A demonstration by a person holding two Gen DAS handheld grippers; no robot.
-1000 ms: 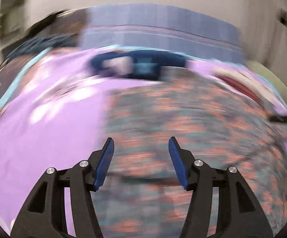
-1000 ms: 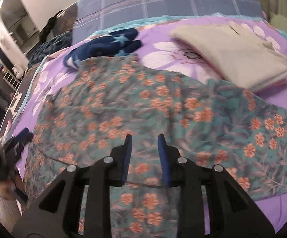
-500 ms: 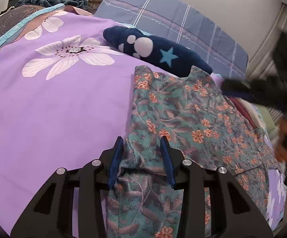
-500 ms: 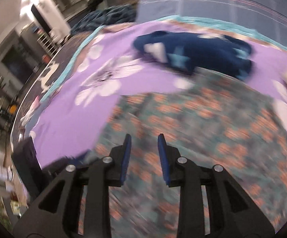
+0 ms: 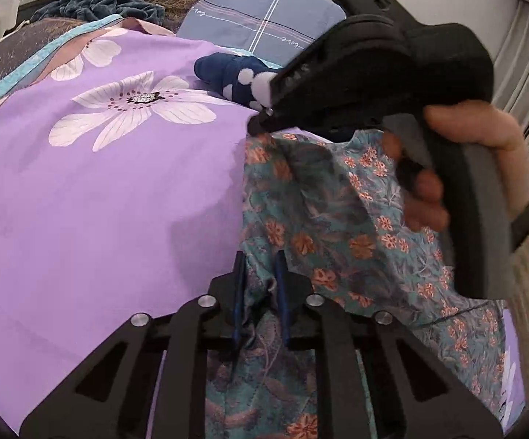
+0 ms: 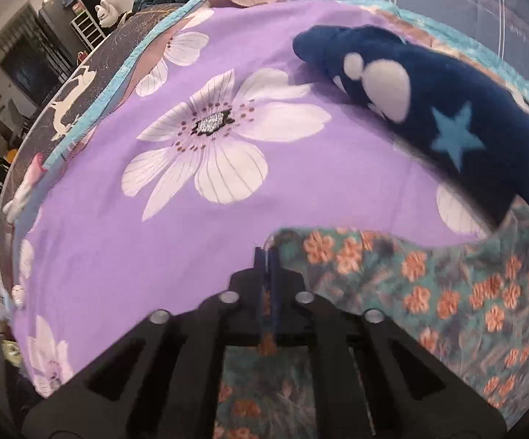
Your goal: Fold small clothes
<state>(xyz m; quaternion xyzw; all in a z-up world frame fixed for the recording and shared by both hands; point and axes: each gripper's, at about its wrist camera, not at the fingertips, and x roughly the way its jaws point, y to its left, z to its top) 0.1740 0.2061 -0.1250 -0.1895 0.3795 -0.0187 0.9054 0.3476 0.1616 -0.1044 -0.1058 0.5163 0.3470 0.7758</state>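
Item: floral garment, teal with orange blossoms. Location: on the purple flowered bedspread, occupying the 3 to 6 o'clock part of the left wrist view; its straight left edge runs from centre down toward 6 o'clock.

Left gripper: jaws nearly together, a bunched fold of the garment's left edge pinched between the blue pads.

Right gripper: jaws drawn almost to touching, a thin layer of the same cloth caught between them at the garment's far left corner. In the left wrist view it sits at 1 o'clock, held by the person's right hand.

Neighbouring item: navy plush piece with white spots and a pale star, lying at 1 to 3 o'clock in the right wrist view, touching or overlapping the garment's far edge; which one cannot be told. Plaid pillow beyond it.

Step in hand, judged: both corners of the left side are gripped for carrying across into a fold.

Handling notes: lift both corners to equal height, keep the edge between them taut, travel toward 3 o'clock together, and lay edge on edge. Raise the far corner clear of the navy piece so it is not dragged. The thin pinch on the right may slip; avoid jerking.
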